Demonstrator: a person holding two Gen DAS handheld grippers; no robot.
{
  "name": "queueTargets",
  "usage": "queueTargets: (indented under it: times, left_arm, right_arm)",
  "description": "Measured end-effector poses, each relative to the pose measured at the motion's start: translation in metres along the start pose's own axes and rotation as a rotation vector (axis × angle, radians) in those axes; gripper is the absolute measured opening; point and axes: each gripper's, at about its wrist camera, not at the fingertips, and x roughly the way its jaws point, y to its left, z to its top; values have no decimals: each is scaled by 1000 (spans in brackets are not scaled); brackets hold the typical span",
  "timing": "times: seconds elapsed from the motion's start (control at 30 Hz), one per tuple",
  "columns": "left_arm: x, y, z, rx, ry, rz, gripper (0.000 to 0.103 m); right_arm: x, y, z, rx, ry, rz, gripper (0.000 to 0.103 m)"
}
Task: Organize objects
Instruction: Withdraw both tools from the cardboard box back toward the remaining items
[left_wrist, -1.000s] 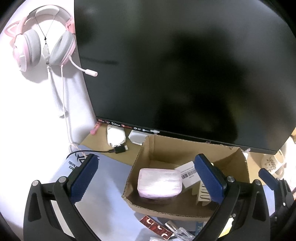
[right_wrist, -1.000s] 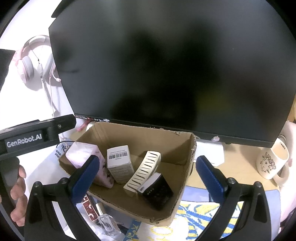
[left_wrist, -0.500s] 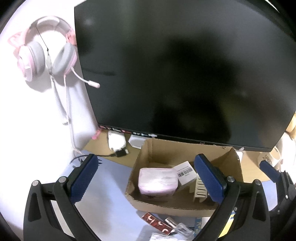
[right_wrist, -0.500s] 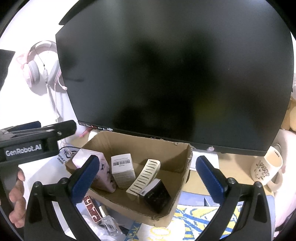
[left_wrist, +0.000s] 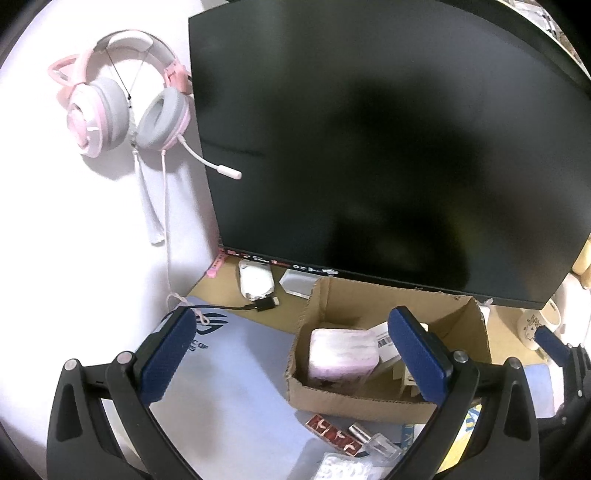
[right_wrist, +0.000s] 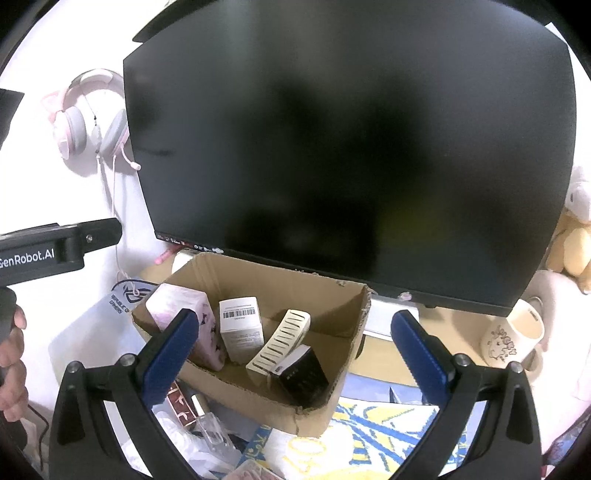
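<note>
An open cardboard box (right_wrist: 332, 402) (left_wrist: 347, 400) stands on the desk below a dark monitor. In it are a pink tissue pack (right_wrist: 184, 306) (left_wrist: 341, 349), a white barcode carton (right_wrist: 242, 328), a cream slotted piece (right_wrist: 282, 341) and a small black box (right_wrist: 303, 376). My left gripper (left_wrist: 291, 356) hovers open above the box's left end, nothing between its pads. My right gripper (right_wrist: 295, 356) is open too, held above the box with nothing in it. In front of the box lie a red patterned packet (left_wrist: 334, 432) and a clear small bottle (right_wrist: 210, 424).
The black monitor (right_wrist: 332, 147) fills the back. Pink headphones (left_wrist: 125, 110) hang on the white wall at left. A cream mug (right_wrist: 513, 338) stands at right beside plush toys (right_wrist: 572, 243). A grey mouse pad (left_wrist: 229, 387) and a black cable (left_wrist: 236, 306) lie left of the box.
Both grippers have drawn back and risen, so the box looks smaller and lower in each view. Both stay open and empty.
</note>
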Motion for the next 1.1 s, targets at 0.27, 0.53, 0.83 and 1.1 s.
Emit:
queueTargets:
  times: [0.27,0.53,0.83,1.1]
  left_arm:
    - [-21,7,0,-10,-19,-22,103]
    - [-38,10,0,27,-45,1,103]
    - [-47,36,-16,13,-29,65,103]
    - [-52,52,-43,-30,-23,58,103]
  right_arm:
    - [-22,2,-4,26,40,-10,103]
    - [-36,-4,-5,66,32,-27,103]
    - [-50,-6,-16,83,49,-46,103]
    - [-52,7,-35,85,71,-35,103]
